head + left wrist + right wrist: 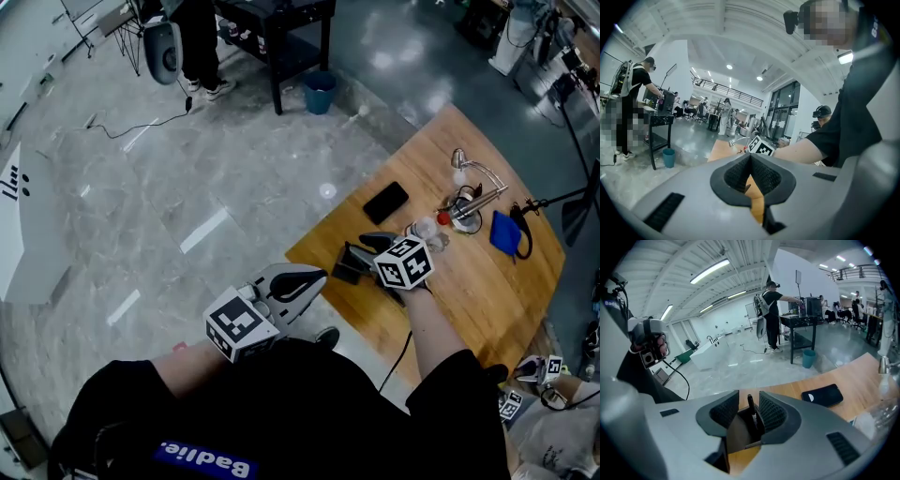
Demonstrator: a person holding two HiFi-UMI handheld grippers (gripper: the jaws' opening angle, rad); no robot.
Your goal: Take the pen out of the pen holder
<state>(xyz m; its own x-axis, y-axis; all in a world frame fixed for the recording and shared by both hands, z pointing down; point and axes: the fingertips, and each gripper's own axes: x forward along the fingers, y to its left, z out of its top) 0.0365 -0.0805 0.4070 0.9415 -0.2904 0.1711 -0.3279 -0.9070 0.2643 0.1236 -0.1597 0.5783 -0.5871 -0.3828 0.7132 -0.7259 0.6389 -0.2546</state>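
The wooden table (473, 281) bears a dark pen holder (742, 427) near its edge, a black pen (751, 405) upright inside. The right gripper (749, 397) has its jaws apart either side of that pen, not pressing it. The left gripper (751, 161), jaws together and empty, hovers off the table.

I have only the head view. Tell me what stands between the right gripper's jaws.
Observer: In the right gripper view, a black pen stands up out of the dark pen holder, between the open jaws of the right gripper.
Operator: Say whether the pads are on it.
Observer: Neither pad is pressing on it. The pen stands nearer the jaw at that view's right, with a wider gap on the other side.
Operator: Report the left gripper.
Observer: The left gripper view shows the left gripper with its jaws together and nothing between them.
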